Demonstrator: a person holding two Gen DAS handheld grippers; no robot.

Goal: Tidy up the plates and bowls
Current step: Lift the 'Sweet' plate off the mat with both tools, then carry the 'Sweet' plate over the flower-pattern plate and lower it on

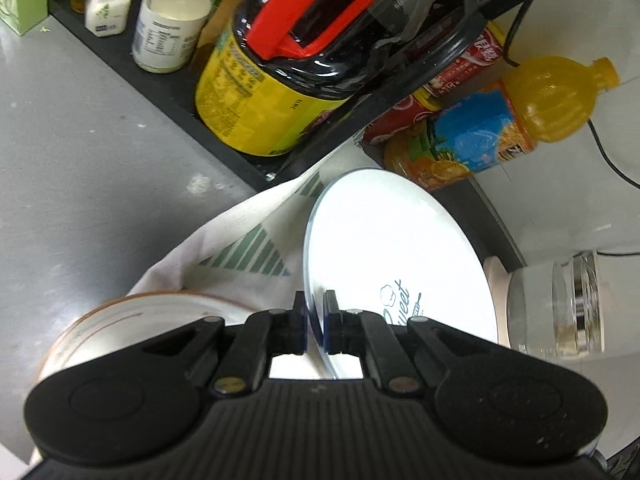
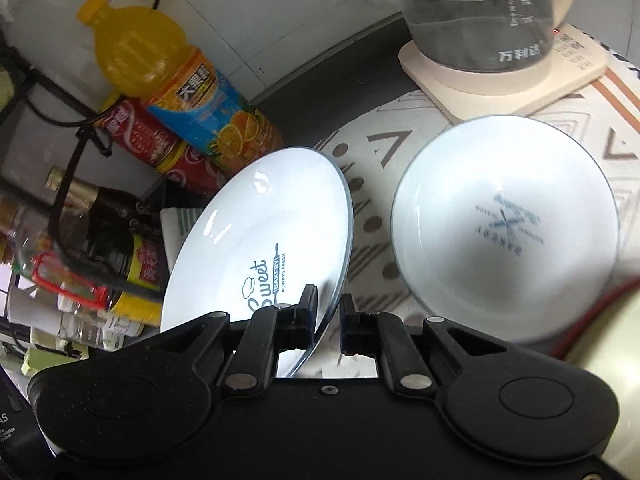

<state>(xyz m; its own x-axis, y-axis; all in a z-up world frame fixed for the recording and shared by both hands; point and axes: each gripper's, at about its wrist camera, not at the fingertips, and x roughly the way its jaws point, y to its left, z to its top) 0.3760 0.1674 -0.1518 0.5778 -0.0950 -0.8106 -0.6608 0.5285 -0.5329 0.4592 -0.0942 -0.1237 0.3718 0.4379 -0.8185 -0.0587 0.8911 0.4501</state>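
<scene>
The left gripper (image 1: 316, 322) has its fingers (image 1: 299, 316) pinched onto the near rim of the white plate (image 1: 384, 248), which stands tilted on edge at centre right of the left wrist view, lifted off the patterned cloth (image 1: 248, 248). Gripping by the rim looks like the way to carry a flat plate that gives no other hold.

In the right wrist view the right gripper (image 2: 326, 322) straddles the rim of what appears to be that plate (image 2: 256, 240), fingers (image 2: 305, 312) drawn narrow; the left one lies against the face, while a sliver of gap shows by the right one, so I cannot tell how firmly it holds. 2 grips on 1 rim would steady the tilt.

The white bowl (image 2: 504, 232) sits upright on the cloth at right, apart from the plate; an orange-rimmed bowl (image 1: 132, 320) lies at lower left of the left view. Judging by this, the plate is in transit and nothing is stacked yet.

The plate reads "Sweet BAKERY ALWAYS FRESH" with a rolling pin. The bowl's print is upside down and blurred. The orange juice bottle (image 2: 176, 76) carries Chinese characters, as does the red can (image 2: 144, 136). The glass kettle (image 2: 480, 12), on its cream base (image 2: 508, 92), shows level marks and Chinese lettering. The soy sauce jug (image 1: 280, 72) has a yellow label too blurred to read.
</scene>
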